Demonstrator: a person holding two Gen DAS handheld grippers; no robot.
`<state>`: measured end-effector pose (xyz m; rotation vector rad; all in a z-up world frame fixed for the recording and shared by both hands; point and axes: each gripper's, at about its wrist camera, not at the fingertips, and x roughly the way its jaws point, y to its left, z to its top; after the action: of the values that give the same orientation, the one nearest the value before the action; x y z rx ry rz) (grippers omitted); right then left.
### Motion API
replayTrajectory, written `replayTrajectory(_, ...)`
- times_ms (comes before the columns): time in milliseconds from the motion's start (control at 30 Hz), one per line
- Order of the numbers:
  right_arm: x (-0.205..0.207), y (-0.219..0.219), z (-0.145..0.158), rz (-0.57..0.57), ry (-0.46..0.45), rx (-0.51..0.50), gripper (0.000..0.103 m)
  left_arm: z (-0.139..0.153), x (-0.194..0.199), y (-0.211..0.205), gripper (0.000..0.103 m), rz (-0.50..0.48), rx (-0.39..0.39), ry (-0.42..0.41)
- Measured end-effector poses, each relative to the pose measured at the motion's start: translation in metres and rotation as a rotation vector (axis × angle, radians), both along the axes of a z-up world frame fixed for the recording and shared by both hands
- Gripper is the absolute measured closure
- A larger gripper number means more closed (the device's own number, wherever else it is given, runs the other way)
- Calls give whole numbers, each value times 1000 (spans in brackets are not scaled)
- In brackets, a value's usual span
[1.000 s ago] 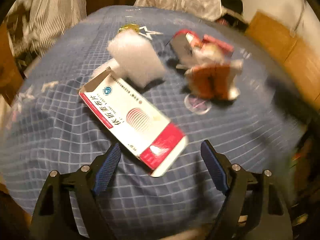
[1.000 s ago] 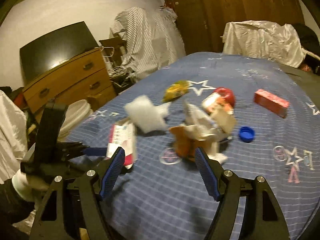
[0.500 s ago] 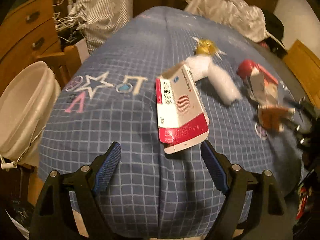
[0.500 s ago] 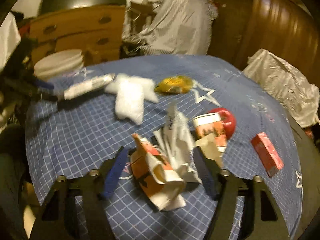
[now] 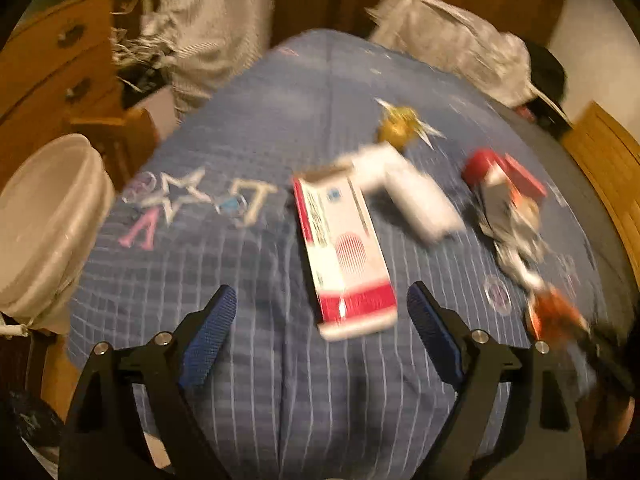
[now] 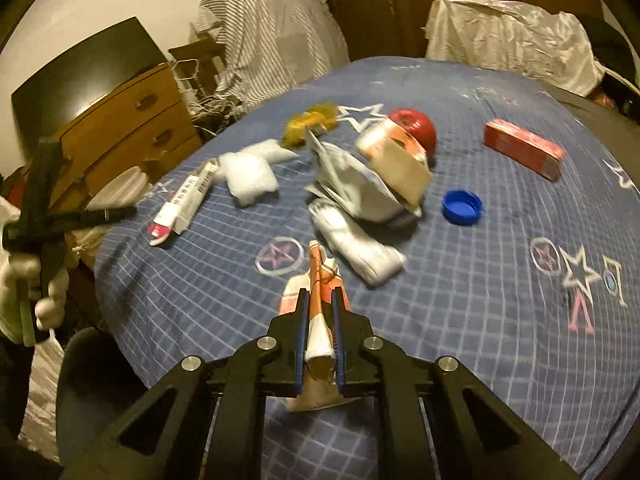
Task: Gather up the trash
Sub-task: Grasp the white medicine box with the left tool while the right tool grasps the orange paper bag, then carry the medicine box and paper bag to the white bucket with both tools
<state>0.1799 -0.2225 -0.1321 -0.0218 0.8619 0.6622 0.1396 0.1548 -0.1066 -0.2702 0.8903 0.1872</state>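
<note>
On the bed point(image 6: 460, 320), the right gripper point(image 6: 320, 312) has just clamped the orange-and-white wrapper point(image 6: 320, 280), ready to lift. The left gripper point(image 5: 320, 320) is opening wide, empty, above the red-and-white box point(image 5: 344, 248).

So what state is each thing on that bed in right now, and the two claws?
Right gripper: shut on the orange wrapper.
Left gripper: jaws opening, nothing between them.
Medicine box: lying flat, end flap open.
Blue cap: loose, hollow side up.
Red box: lying on its side.
</note>
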Motion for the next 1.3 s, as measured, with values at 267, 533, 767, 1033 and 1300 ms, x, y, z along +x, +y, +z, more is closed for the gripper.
replayTrajectory(267,4,16,-1,96,7,-65,40,-25,55,-12,10,68,134,71)
replayTrajectory(533,11,6,-16,8,10,-36,59,-46,66,-11,32,98,150,117)
replayTrajectory(767,-7,10,-19,-35,-64,-76,94,-41,45,-23,54,70,163,62)
replayTrajectory(1033,-25,-6,10,-143,-196,-30,94,-7,-1,-44,55,28,182,-59)
replayTrajectory(1300,-50,-11,72,-267,-415,-13,94,59,-27,-112,54,-103,177,-258)
